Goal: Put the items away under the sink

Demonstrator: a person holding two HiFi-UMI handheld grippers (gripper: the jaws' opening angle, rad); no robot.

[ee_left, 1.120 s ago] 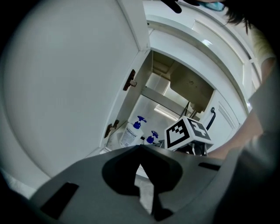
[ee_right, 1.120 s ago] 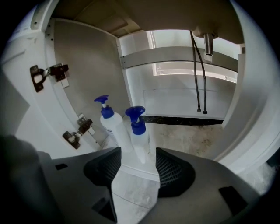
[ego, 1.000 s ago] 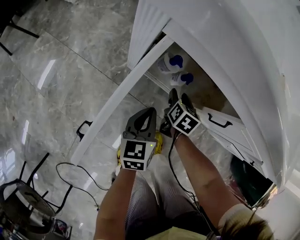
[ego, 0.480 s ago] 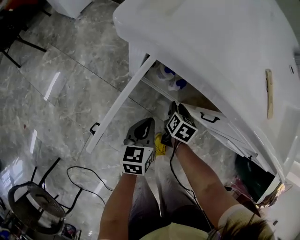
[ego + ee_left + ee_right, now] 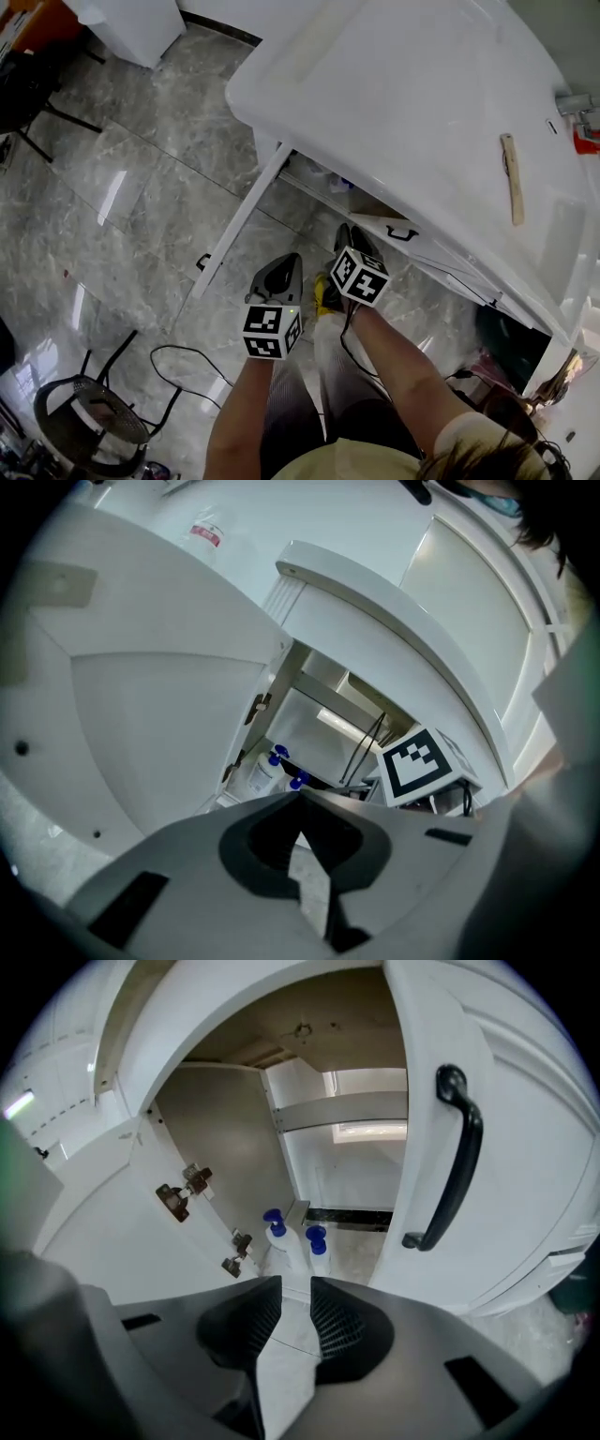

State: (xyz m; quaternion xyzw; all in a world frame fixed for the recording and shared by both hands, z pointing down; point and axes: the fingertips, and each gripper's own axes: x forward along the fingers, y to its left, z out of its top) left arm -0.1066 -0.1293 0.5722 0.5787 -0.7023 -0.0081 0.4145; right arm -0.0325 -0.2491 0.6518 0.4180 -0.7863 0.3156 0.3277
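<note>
White plastic pump bottles (image 5: 277, 1241) with blue tops stand side by side on the floor of the cabinet (image 5: 225, 1138) under the sink, just inside its opening and towards its hinged left wall. They appear to be already put away, upright so the pumps stay clear of the shelf rail above.

Both cabinet doors hang wide: the left door (image 5: 239, 225) swings out over the marble floor (image 5: 141, 187), and the right door (image 5: 525, 1147) shows its black handle (image 5: 455, 1157).

In front of the cabinet, the person's forearms reach forward side by side with marker cubes uppermost, both tools angled down at the opening.

The left gripper (image 5: 300, 797) is clenched tip to tip on nothing.

The right gripper (image 5: 295, 1283) is released. Its ribbed pads (image 5: 333, 1321) have just been closing to a narrow slit, with only cabinet floor seen between them.

With neither tool carrying anything and both doors open, the likely job left is shutting the cabinet.
</note>
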